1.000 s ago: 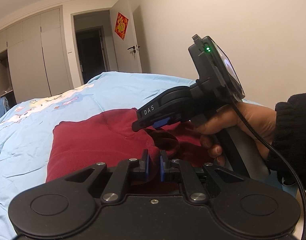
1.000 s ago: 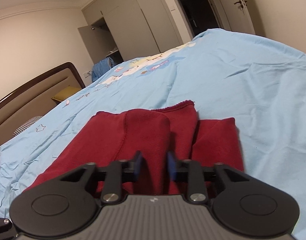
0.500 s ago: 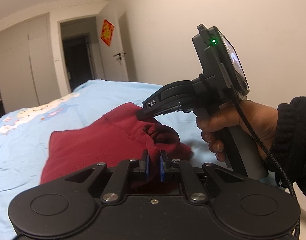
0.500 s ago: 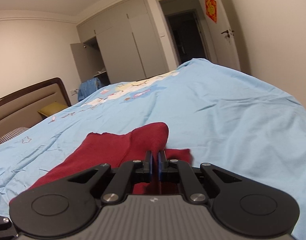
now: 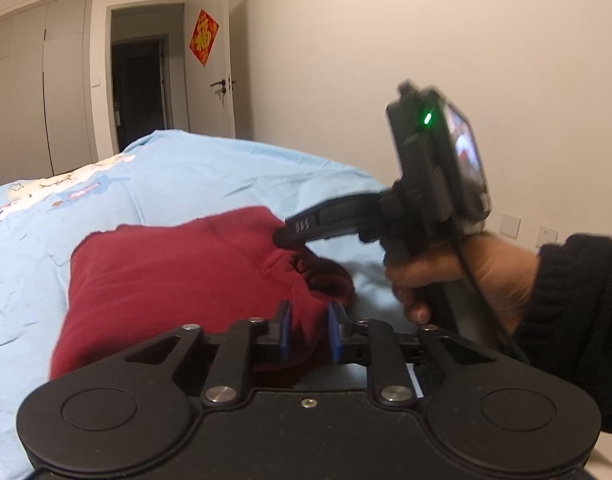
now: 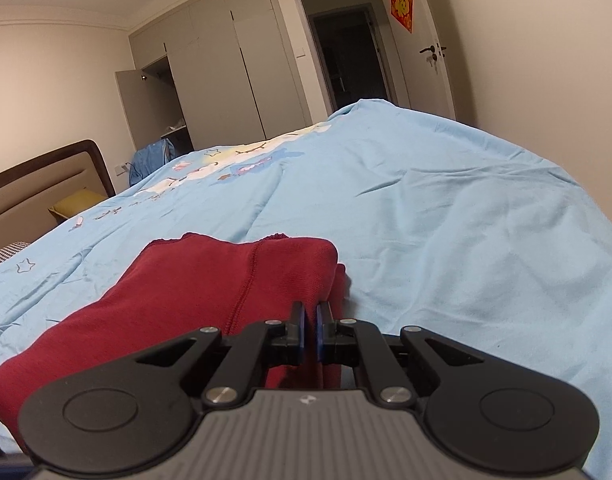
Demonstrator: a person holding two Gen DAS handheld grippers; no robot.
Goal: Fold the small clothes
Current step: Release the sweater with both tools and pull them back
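Observation:
A dark red garment (image 5: 178,272) (image 6: 210,292) lies folded over on the light blue bedspread (image 5: 186,184) (image 6: 446,240). My left gripper (image 5: 310,332) sits at its near right corner, fingers partly parted, with a thick fold of the red cloth between them. My right gripper (image 6: 311,336) is shut on the garment's right edge. In the left wrist view the right gripper (image 5: 284,236) reaches in from the right and pinches the raised top of the fold. A hand (image 5: 486,276) in a black sleeve holds its handle.
The bedspread stretches far ahead, with a cartoon print (image 6: 242,160) toward the headboard (image 6: 46,184) at the left. A wardrobe (image 6: 218,64) and a dark doorway (image 6: 346,52) stand beyond the bed. A bare wall (image 5: 426,60) runs along the right side.
The right gripper shut on the cloth, and both grippers carried it forward over the garment into a thicker fold. The left fingers have now spread wider than half a second ago.

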